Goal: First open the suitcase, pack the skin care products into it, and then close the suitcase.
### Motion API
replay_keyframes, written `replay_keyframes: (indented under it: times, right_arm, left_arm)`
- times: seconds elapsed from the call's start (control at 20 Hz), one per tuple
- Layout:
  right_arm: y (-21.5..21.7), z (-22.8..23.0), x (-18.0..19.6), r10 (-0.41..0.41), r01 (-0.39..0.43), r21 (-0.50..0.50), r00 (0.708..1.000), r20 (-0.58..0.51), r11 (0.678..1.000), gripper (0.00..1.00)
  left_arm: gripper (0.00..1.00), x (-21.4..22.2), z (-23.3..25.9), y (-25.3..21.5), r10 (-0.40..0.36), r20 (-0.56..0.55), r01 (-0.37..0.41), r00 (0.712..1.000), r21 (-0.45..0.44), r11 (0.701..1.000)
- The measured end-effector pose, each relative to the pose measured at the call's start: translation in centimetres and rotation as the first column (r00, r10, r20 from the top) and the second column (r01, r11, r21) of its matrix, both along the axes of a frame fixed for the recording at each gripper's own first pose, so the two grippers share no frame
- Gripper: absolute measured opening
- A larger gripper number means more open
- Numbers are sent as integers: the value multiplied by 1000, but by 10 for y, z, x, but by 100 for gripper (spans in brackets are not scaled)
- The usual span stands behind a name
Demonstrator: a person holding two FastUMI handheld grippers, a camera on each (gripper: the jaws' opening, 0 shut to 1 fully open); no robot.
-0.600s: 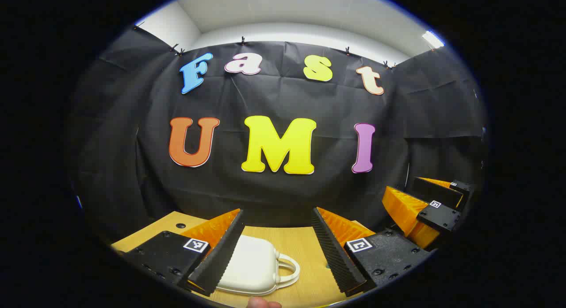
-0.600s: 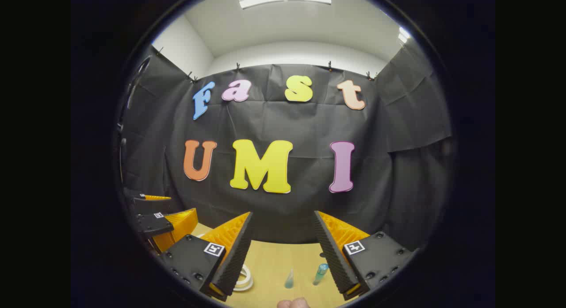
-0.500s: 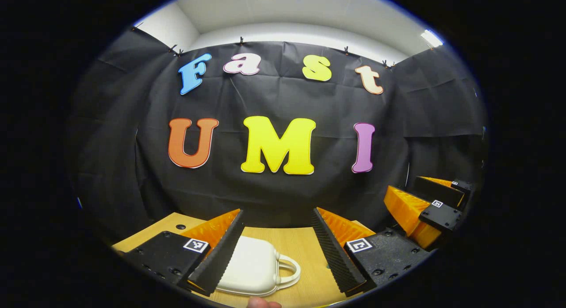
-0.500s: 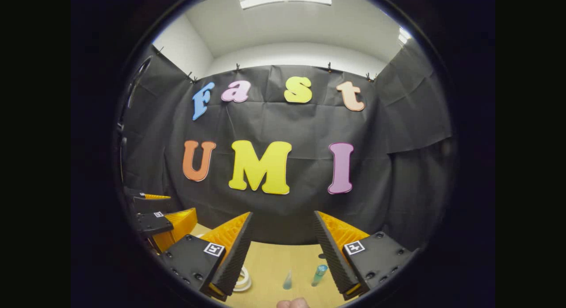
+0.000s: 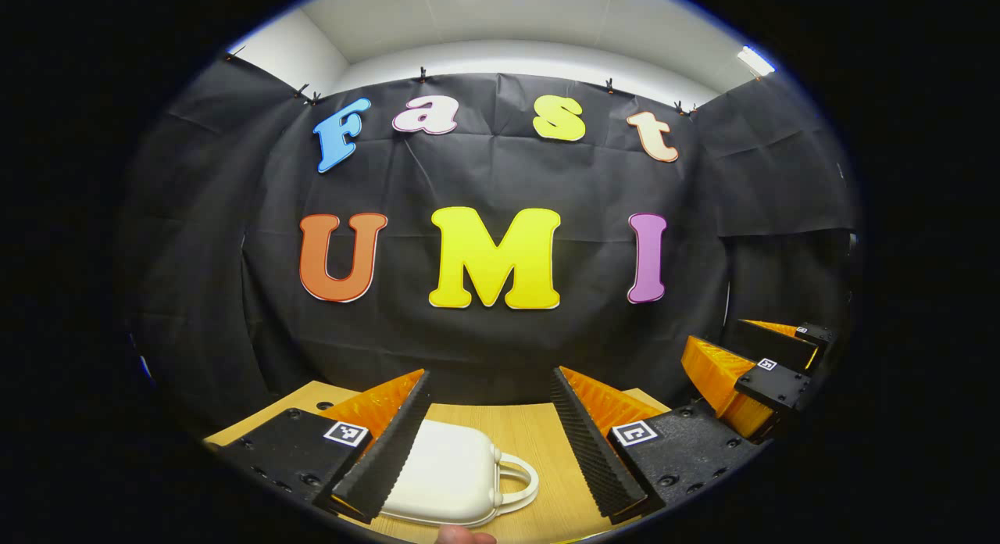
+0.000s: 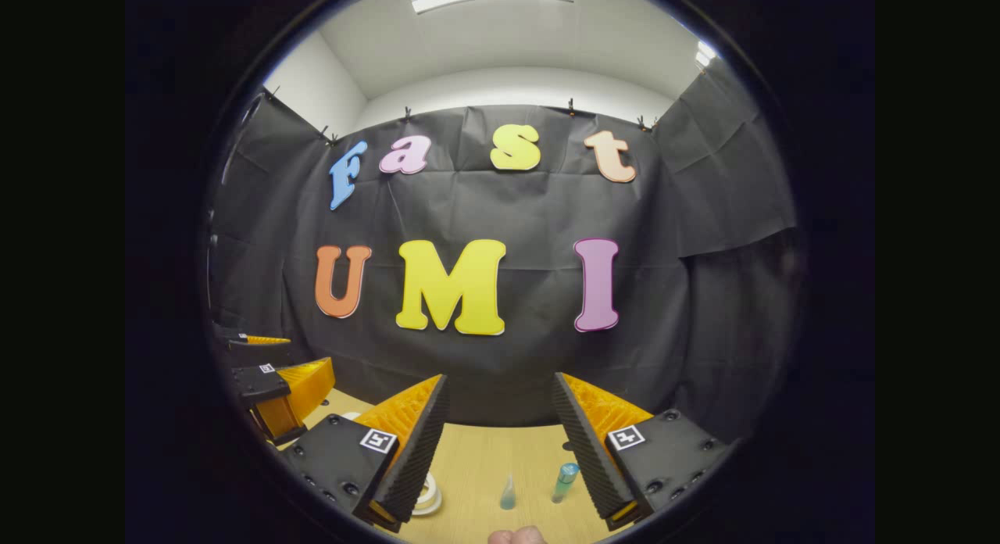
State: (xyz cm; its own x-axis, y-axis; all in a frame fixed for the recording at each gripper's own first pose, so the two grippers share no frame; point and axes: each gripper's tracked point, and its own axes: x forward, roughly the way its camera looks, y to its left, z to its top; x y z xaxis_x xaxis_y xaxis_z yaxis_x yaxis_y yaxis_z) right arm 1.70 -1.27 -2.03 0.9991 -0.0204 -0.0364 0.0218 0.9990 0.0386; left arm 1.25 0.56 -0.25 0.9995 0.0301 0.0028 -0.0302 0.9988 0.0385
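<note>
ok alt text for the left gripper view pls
The left tool hangs open above a closed white suitcase with a loop handle, lying on a wooden table. The right tool is at the right edge, before a black cloth wall.

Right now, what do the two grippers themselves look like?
Both match: the left gripper and right gripper each have two long ridged wedge fingers on black bolted blocks, and each block carries a small square black-and-white marker tag. No cables or sleeves are in sight.
</note>
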Motion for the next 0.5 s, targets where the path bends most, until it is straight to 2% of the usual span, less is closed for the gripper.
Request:
replay_keyframes:
  times: [0.5]
  right_arm:
    - [-9, -13, 13, 10, -9, 1, 1000, -25, 1000, 79]
  left_arm:
    - [97, 14, -13, 0, 19, -14, -19, 1000, 3, 1000]
